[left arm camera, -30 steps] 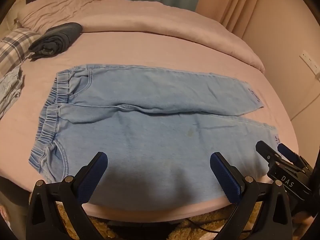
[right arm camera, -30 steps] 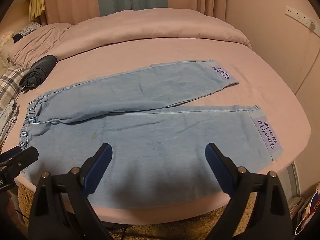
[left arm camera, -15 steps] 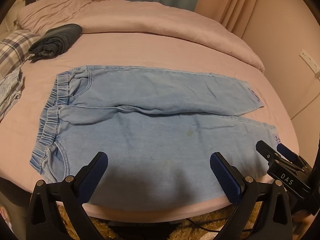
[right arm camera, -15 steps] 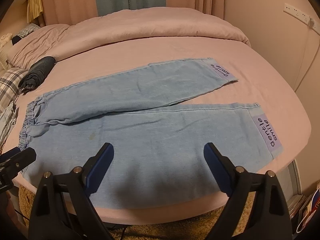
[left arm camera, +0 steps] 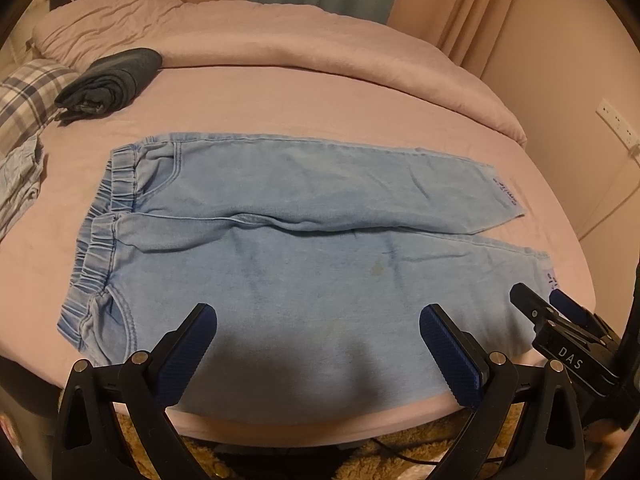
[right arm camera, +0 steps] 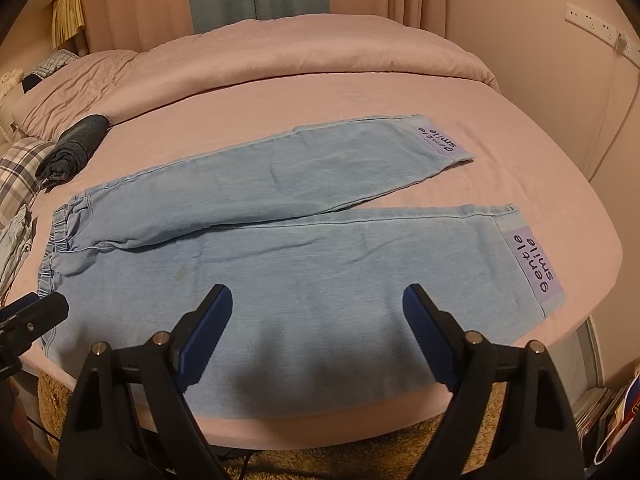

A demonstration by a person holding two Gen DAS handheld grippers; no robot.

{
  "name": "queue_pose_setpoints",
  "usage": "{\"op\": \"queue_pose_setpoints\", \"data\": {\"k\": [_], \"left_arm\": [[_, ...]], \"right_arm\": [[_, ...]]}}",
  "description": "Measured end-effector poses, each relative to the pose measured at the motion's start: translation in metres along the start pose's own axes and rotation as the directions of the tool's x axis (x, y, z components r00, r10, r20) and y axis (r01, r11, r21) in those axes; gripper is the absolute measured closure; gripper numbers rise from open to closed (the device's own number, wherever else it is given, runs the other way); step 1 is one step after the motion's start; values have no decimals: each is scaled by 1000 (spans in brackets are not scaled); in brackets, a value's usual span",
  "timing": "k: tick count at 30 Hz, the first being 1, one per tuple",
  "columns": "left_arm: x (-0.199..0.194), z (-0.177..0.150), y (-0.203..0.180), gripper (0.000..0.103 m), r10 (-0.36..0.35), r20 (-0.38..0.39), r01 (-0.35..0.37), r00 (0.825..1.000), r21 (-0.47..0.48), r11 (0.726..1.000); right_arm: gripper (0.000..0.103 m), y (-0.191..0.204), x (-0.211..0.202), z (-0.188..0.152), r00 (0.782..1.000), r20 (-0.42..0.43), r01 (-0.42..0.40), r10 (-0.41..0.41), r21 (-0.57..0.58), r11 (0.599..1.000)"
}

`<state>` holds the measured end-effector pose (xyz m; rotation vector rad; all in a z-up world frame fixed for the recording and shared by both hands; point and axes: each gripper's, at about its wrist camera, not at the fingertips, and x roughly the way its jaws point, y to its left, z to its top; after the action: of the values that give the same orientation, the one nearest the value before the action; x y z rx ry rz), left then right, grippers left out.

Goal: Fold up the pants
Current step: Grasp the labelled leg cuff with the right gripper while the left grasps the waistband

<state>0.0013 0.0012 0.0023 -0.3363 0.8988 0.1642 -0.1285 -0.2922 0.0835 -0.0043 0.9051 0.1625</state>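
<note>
Light blue denim pants (left arm camera: 288, 240) lie flat on the pink bed, elastic waistband at the left, both legs spread out to the right. They also show in the right wrist view (right arm camera: 304, 248), with purple "gentle smile" cuff labels (right arm camera: 532, 268). My left gripper (left arm camera: 316, 344) is open and empty, above the near edge of the pants. My right gripper (right arm camera: 316, 320) is open and empty over the near leg. It shows at the right of the left wrist view (left arm camera: 552, 312).
A folded dark garment (left arm camera: 108, 80) lies at the back left of the bed (left arm camera: 320, 108). A plaid pillow (left arm camera: 28, 100) and crumpled clothes (left arm camera: 20, 176) sit at the left. A pink duvet (right arm camera: 280, 52) is heaped at the back. A wall stands on the right.
Both grippers have shifted slightly; the pants lie as before and both grippers stay open.
</note>
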Motion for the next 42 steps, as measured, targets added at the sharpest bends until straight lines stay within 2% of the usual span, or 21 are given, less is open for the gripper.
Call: {"op": "queue_pose_setpoints", "data": {"k": [2, 7, 11, 15, 17, 23, 27, 30, 31, 33, 35, 37, 40, 42], "left_arm": [[-1, -1, -1, 3, -13, 21, 13, 1000, -2, 1000], [0, -1, -2, 3, 40, -25, -40, 999, 21, 999], [-1, -1, -1, 3, 39, -2, -39, 999, 20, 999], [-2, 1, 3, 3, 82, 25, -83, 996, 29, 996], [-2, 2, 9, 3, 72, 22, -72, 997, 4, 997], [-4, 9, 37, 3, 103, 31, -101, 994, -70, 992], [-11, 11, 92, 3, 167, 30, -157, 986, -208, 965], [-17, 3, 141, 3, 230, 1, -217, 973, -325, 921], [-19, 1, 147, 3, 241, -9, -230, 971, -336, 914], [-24, -13, 183, 3, 283, -41, -275, 958, -408, 871], [-27, -26, 198, 3, 318, -102, -329, 942, -447, 832], [-24, -39, 203, 3, 310, -147, -342, 939, -479, 808], [-8, -47, 208, 5, 232, -161, -282, 959, -508, 814], [3, -50, 207, 27, 178, -167, -240, 970, -521, 819]], "right_arm": [[16, -1, 1, 0, 1000, -3, 3, -3, 3, 1000], [16, -3, 1, 0, 1000, -6, 5, -5, 8, 1000], [16, -4, 1, -1, 1000, -5, 7, -7, 9, 1000], [16, -8, 2, -1, 1000, -7, 6, -6, 19, 1000], [16, -10, 2, -2, 1000, -8, 8, -7, 23, 1000], [16, -26, 4, -5, 1000, -13, -10, 11, 59, 998], [16, -56, 6, -5, 1000, -14, 21, -19, 114, 993], [16, -95, 11, -6, 992, -37, 128, -124, 174, 976], [16, -110, 12, -7, 986, -46, 164, -158, 204, 965], [16, -143, 15, -10, 977, -71, 211, -200, 266, 941], [16, -169, 18, -14, 968, -99, 252, -232, 318, 914], [16, -200, 24, -20, 953, -141, 303, -270, 372, 877], [16, -228, 34, -28, 951, -177, 305, -252, 429, 850], [21, -237, 39, -33, 964, -178, 260, -198, 469, 844]]}}
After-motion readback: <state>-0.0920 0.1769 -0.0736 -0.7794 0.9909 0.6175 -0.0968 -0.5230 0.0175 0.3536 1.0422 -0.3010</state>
